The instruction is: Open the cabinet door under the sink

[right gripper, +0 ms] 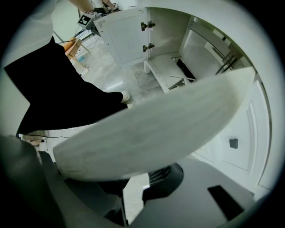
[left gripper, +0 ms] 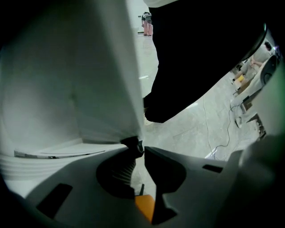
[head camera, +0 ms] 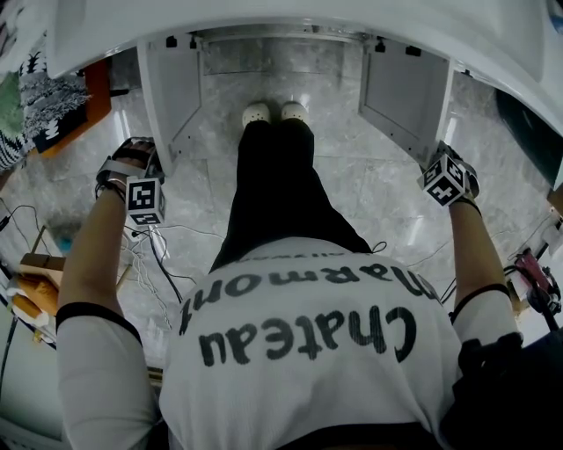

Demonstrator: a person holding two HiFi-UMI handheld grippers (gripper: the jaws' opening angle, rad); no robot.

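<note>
Counted in head view: 2 cabinet doors under the sink counter [head camera: 308, 13], both swung wide open. Noted L door [head camera: 167, 97] at upper left of frame and R door [head camera: 409, 92] at upper right. Also counted 2 grippers, 1 per door, and 2 white shoes [head camera: 255, 112] at top centre, toes toward the open cabinet [head camera: 281, 57].

Found L gripper [left gripper: 140, 149] pointing down at the L door's outer top edge. Saw its fingers clenched on that edge only in the L gripper view, w/ the white door face filling frame left and grey floor [left gripper: 187, 133] at right.

Found R gripper [head camera: 449, 176] by the R door's outer end, at mid right of head view. Couldn't tell its grip: in the R gripper view the door's top edge ran blurred across mid frame, covering the fingertips. Saw only a gap w/ floor between the finger bases.

Only in the R gripper view: 2 hinges [right gripper: 146, 26] on the far L door at top centre, and 1 dark square knob [right gripper: 233, 143] on a shut panel at right.
</note>
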